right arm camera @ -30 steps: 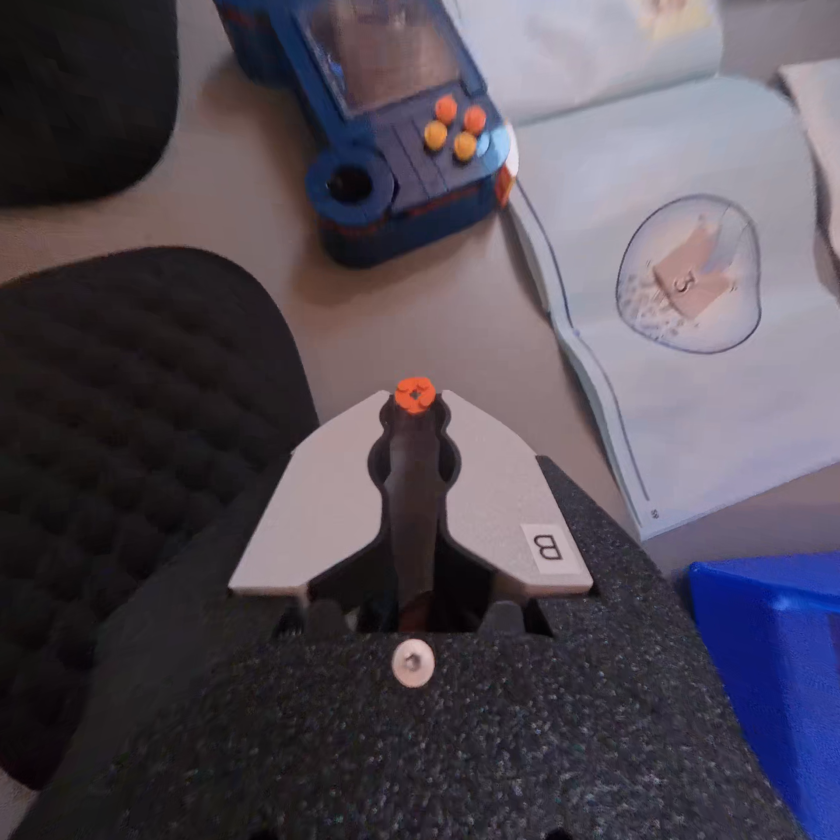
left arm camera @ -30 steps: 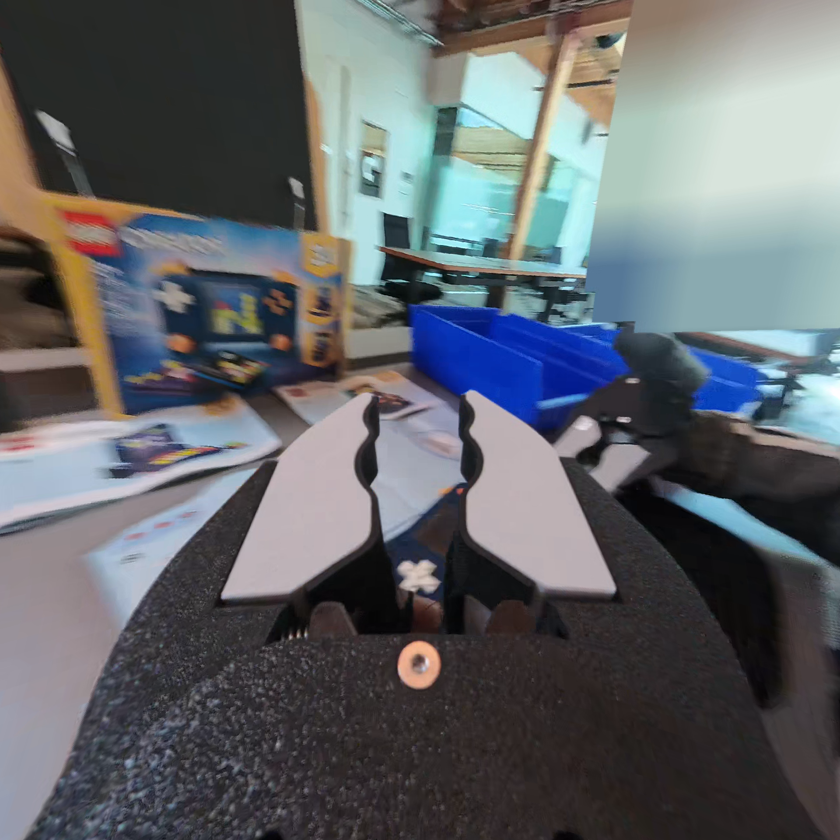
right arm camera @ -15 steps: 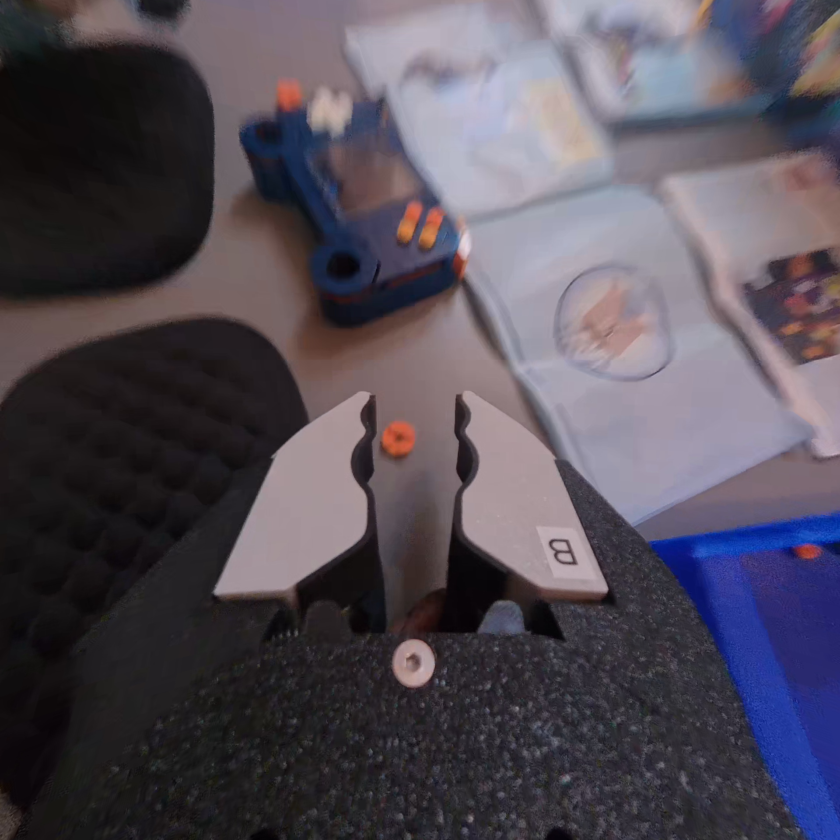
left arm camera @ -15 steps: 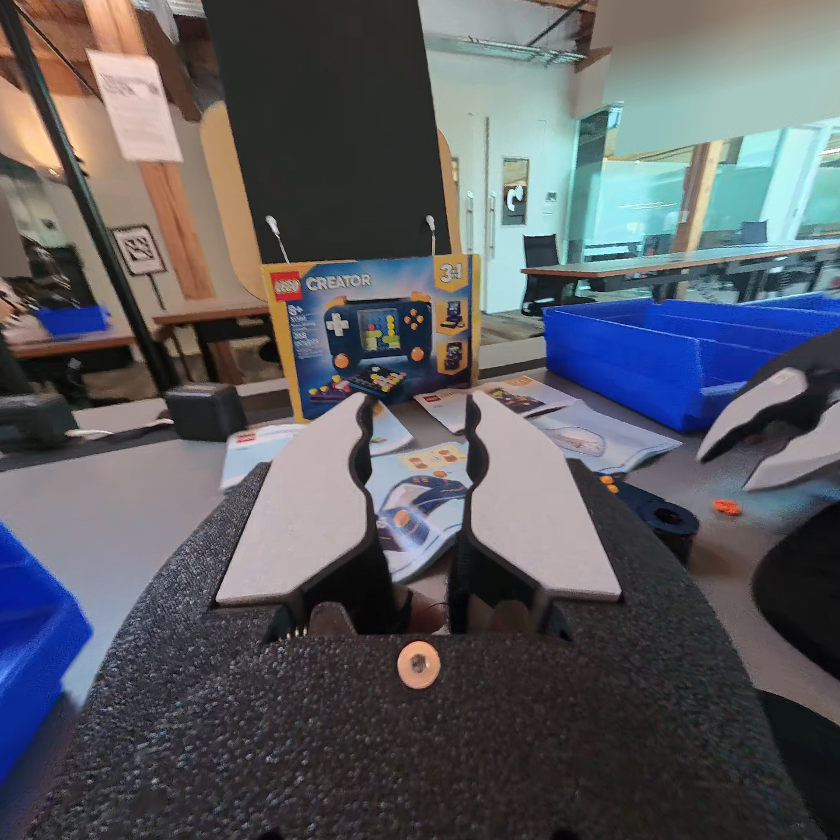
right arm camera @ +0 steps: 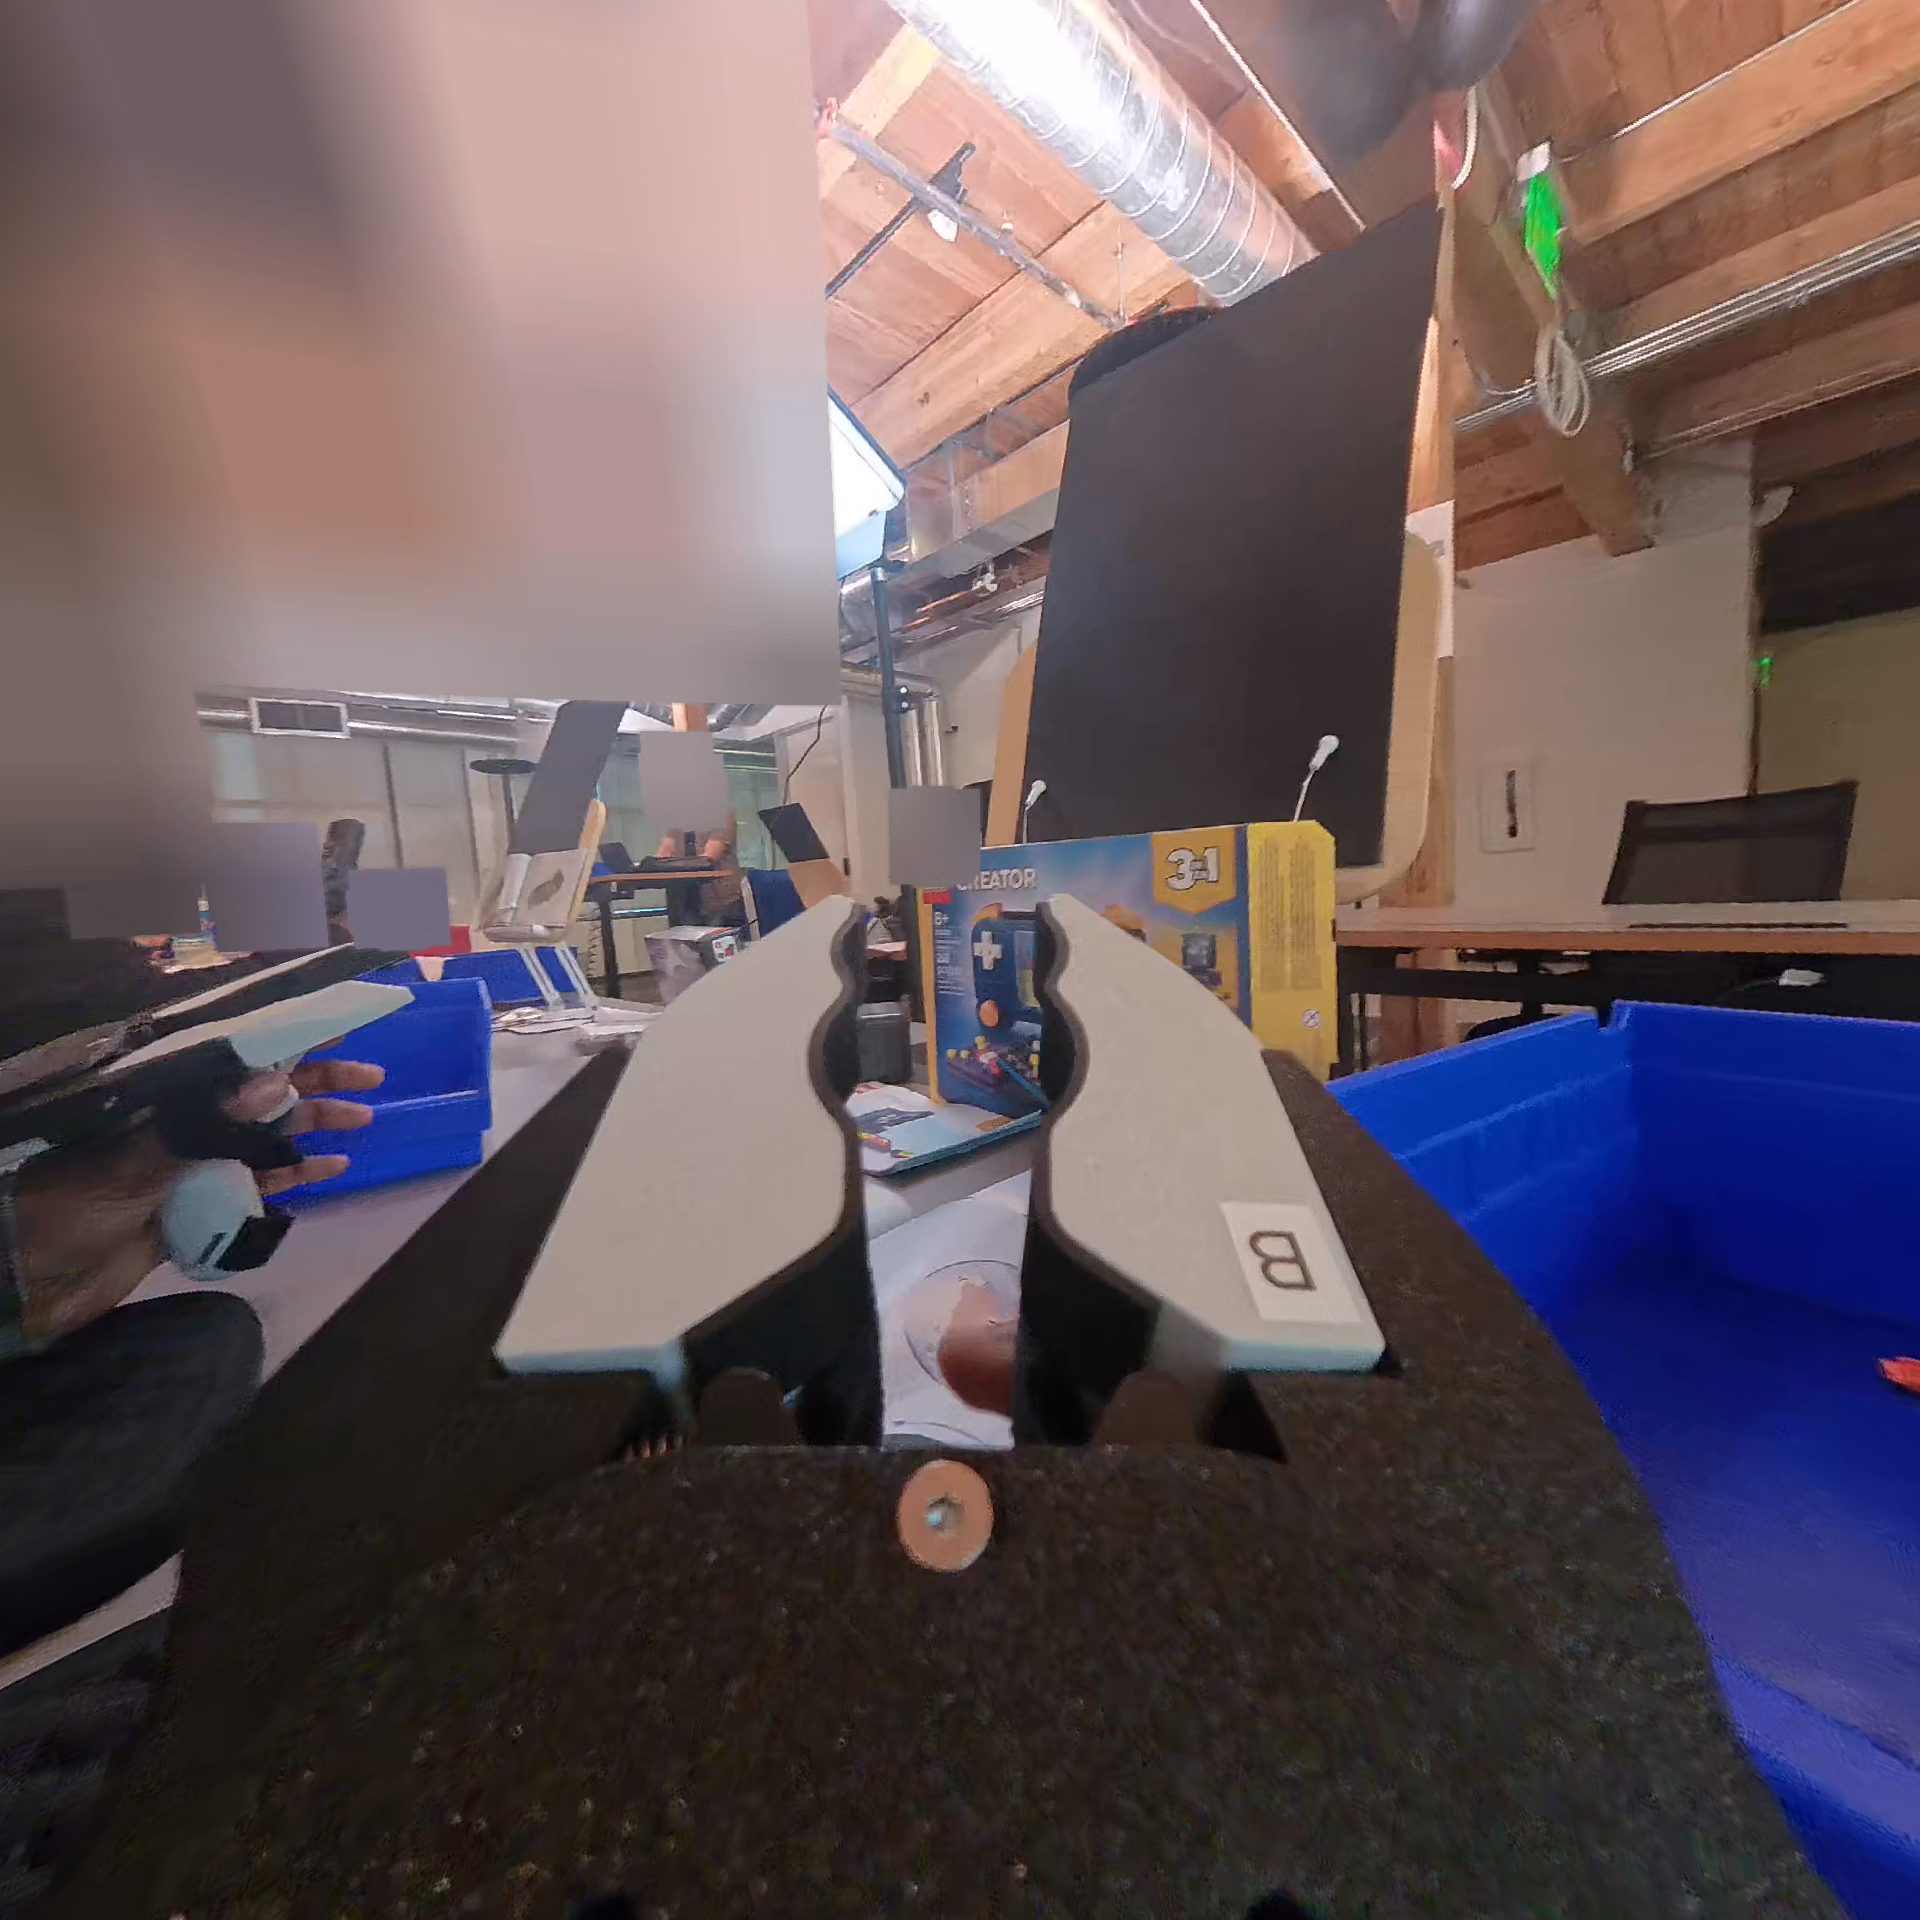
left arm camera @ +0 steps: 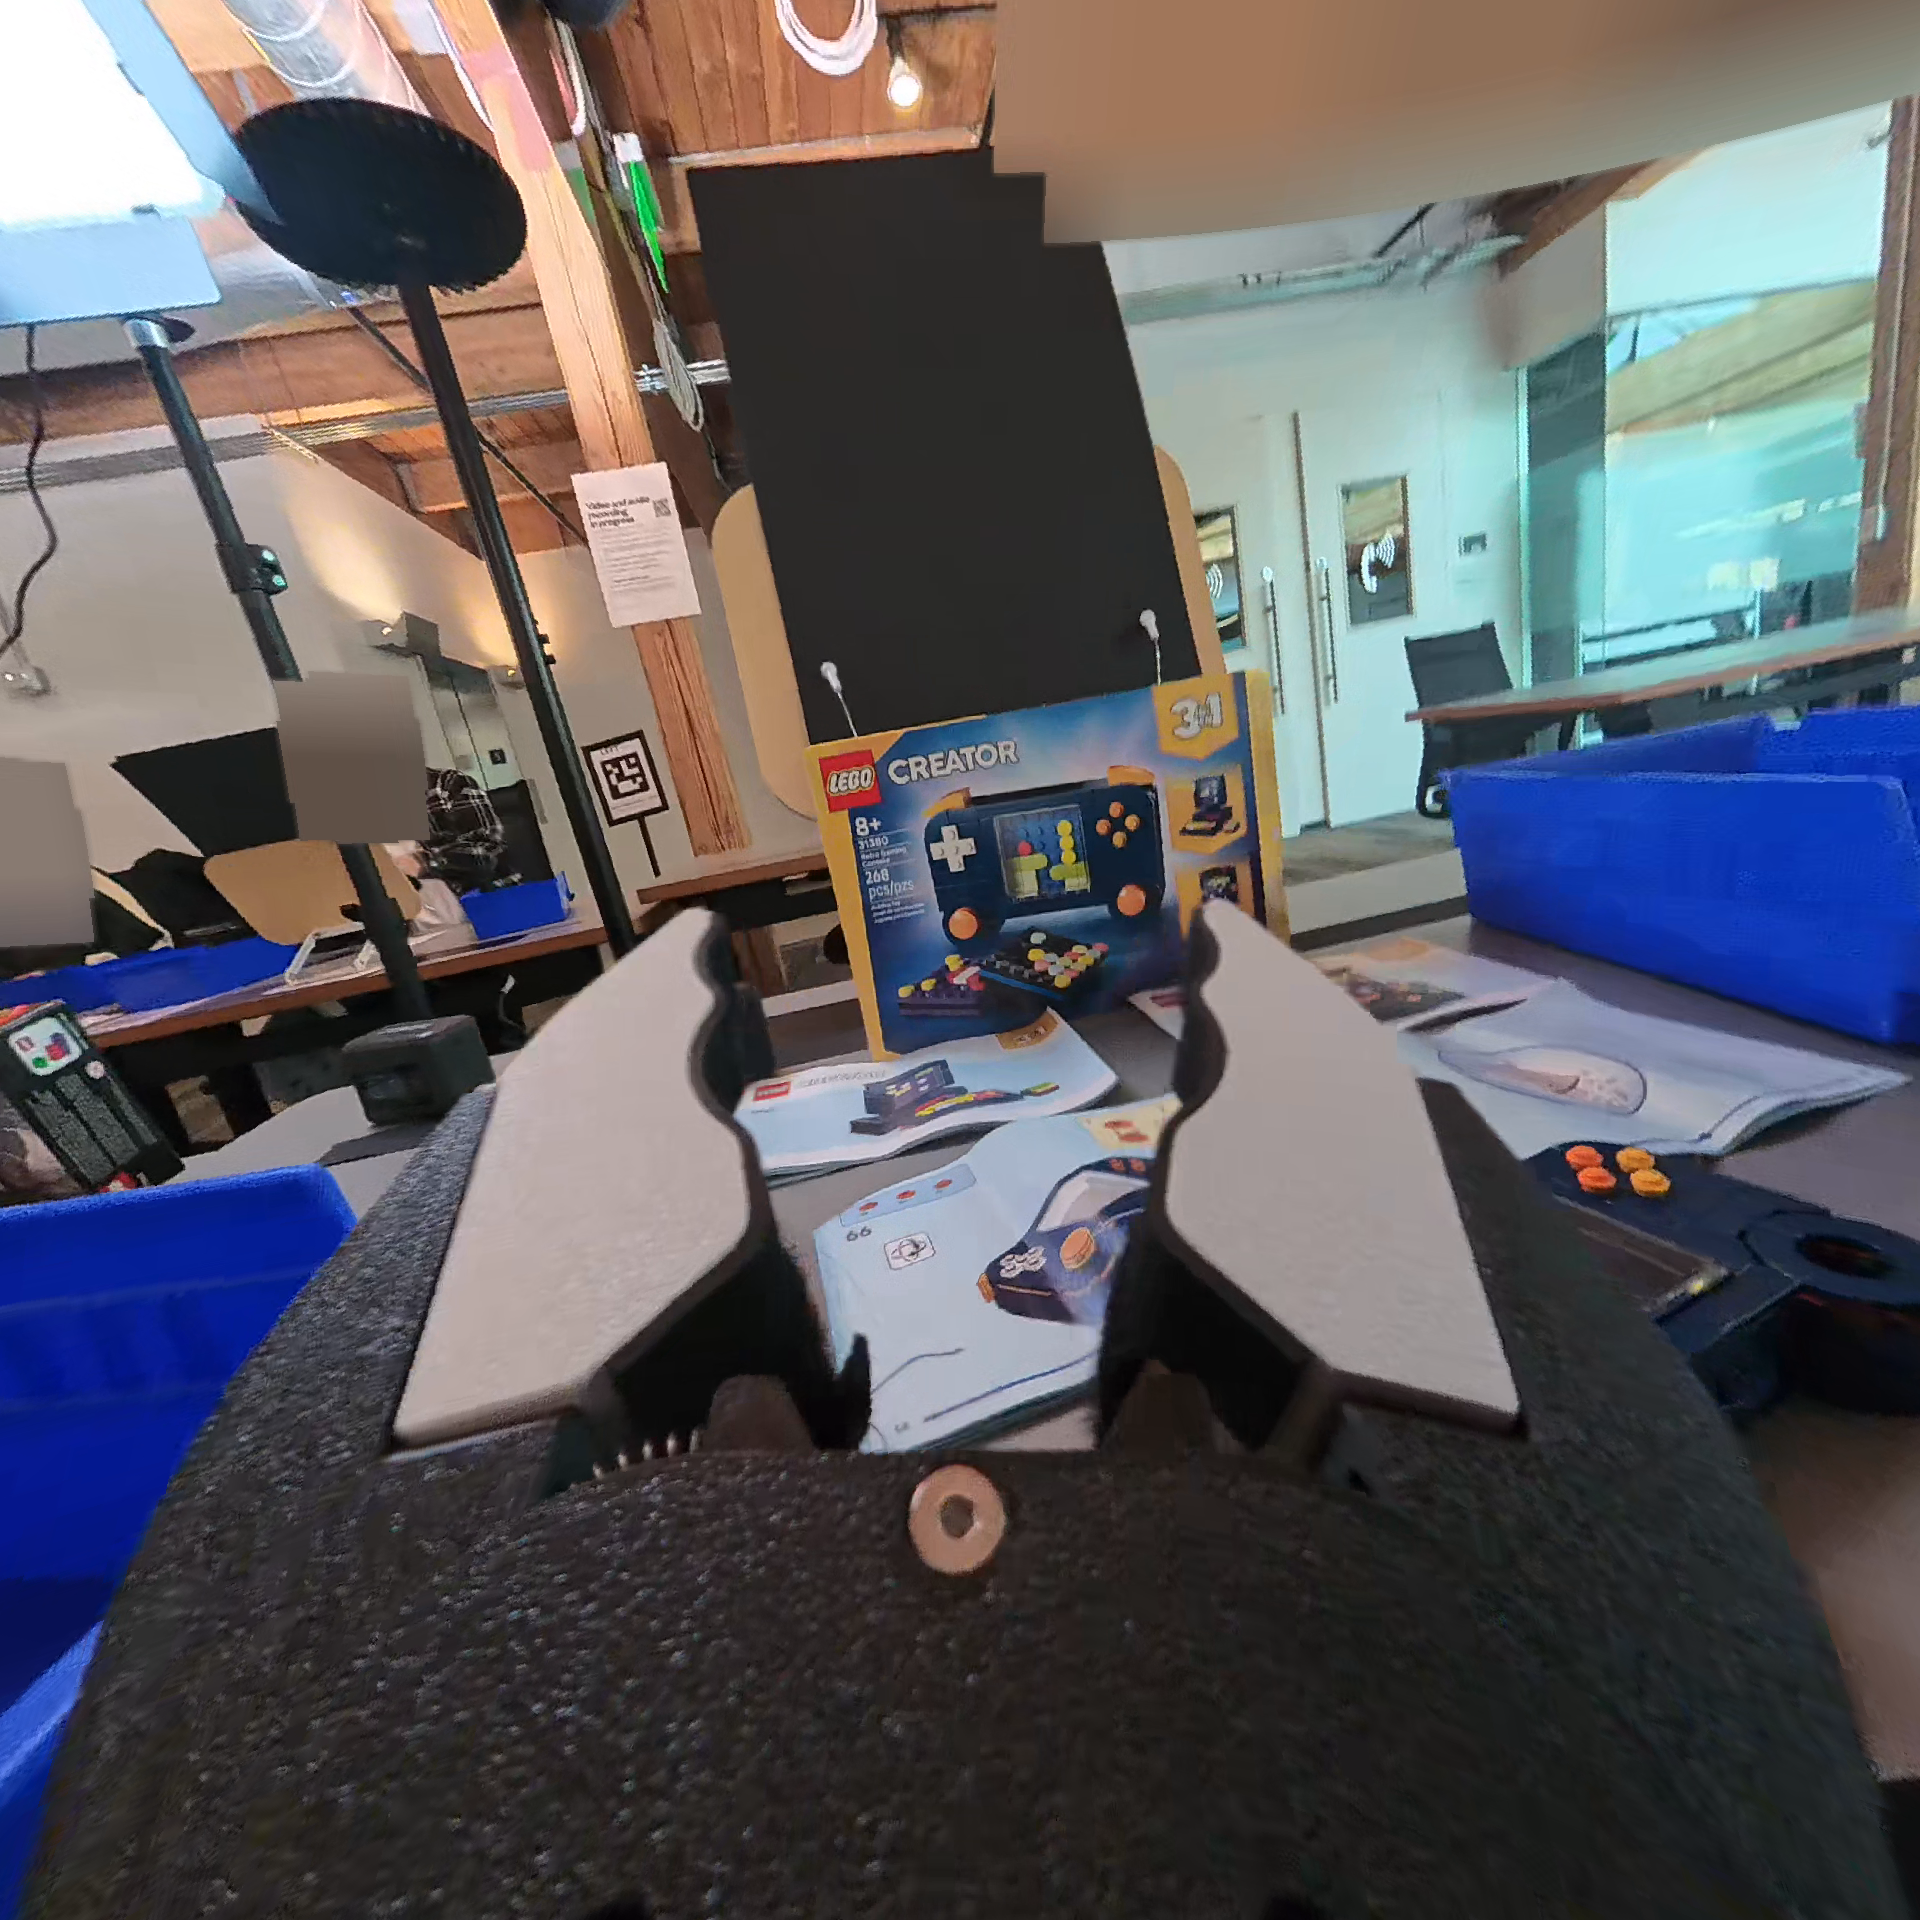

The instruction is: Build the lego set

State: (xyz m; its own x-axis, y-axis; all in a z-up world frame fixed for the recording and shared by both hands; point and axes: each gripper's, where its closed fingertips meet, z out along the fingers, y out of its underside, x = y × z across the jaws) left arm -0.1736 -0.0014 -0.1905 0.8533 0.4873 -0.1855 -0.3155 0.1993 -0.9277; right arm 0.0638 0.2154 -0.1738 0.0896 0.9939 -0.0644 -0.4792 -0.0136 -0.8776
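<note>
Hovering above the surface, the left tool is spread wide and empty; the right tool is parted and empty too. The dark-blue lego console lies on the surface to the right of the left tool, its long axis running left-right. The right tool points at the far box, so which tool is nearer the console is hard to judge.

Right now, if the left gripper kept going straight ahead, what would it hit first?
Probably the set's box, standing upright across the table. The left gripper is open and empty, aimed level above the open booklet, so it likely passes over that. Depth is hard to judge.
</note>
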